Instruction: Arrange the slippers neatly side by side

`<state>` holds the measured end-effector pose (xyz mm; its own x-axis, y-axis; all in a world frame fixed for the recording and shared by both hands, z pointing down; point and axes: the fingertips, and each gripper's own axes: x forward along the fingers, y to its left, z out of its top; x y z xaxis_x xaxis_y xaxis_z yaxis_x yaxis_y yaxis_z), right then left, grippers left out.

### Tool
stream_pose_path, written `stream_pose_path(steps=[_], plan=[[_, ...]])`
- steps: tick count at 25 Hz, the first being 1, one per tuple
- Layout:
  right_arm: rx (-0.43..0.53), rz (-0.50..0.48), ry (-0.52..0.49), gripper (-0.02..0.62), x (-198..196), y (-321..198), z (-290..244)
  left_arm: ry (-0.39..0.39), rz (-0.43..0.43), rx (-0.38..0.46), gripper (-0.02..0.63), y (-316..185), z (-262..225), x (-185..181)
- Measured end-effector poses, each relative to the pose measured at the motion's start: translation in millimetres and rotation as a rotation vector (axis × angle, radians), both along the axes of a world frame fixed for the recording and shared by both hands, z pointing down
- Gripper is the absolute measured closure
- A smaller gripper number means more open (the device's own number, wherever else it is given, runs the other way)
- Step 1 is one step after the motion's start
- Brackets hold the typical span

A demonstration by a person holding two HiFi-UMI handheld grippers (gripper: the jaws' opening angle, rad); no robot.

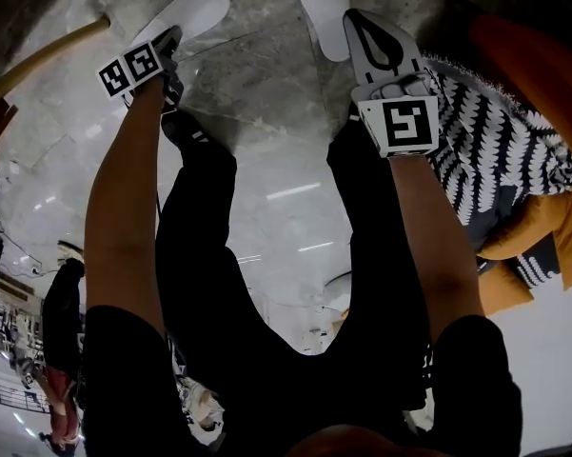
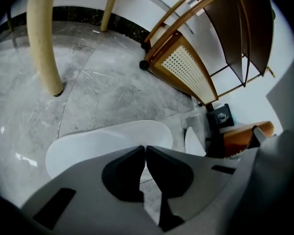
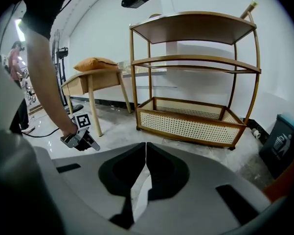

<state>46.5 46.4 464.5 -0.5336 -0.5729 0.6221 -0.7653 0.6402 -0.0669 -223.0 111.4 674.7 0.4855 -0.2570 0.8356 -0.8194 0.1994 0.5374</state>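
Observation:
Two white slippers lie apart on the grey marble floor. The left slipper [image 1: 195, 9] [image 2: 107, 141] lies slanted, and my left gripper [image 1: 175, 36] [image 2: 145, 149] is down at its near edge with the jaws pressed together on the thin rim. The right slipper [image 1: 322, 9] lies just left of my right gripper [image 1: 354, 15] [image 3: 146, 144], whose jaws are shut with nothing seen between the tips. A white strip of that slipper shows through the gap under them. The right gripper view also catches the left gripper [image 3: 80, 138] low over the floor.
A wooden rattan shelf [image 3: 195, 116] [image 2: 186, 67] stands against the wall beyond the slippers. A table leg [image 2: 41, 38] [image 1: 48, 55] rises at the left. A striped cloth [image 1: 495, 141] and orange cushions [image 1: 538, 222] lie at the right, near a dark bin [image 3: 283, 141].

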Motion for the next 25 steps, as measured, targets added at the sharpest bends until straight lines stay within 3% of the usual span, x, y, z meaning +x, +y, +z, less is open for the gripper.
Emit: stream_pose_path(steps=[9, 16, 21, 25], plan=[[-0.013, 0.040, -0.038, 0.561, 4, -2, -46, 0.057, -0.358, 0.052, 0.583, 3, -78, 12], [0.005, 0.049, -0.062, 0.561, 13, -15, -86, 0.160, -0.786, 0.094, 0.584, 12, -133, 31], [0.010, 0.052, -0.063, 0.561, 31, -19, -93, 0.214, -1.057, 0.111, 0.584, 18, -137, 55], [0.017, 0.039, -0.059, 0.561, 47, -20, -88, 0.242, -1.197, 0.114, 0.584, 21, -122, 76]])
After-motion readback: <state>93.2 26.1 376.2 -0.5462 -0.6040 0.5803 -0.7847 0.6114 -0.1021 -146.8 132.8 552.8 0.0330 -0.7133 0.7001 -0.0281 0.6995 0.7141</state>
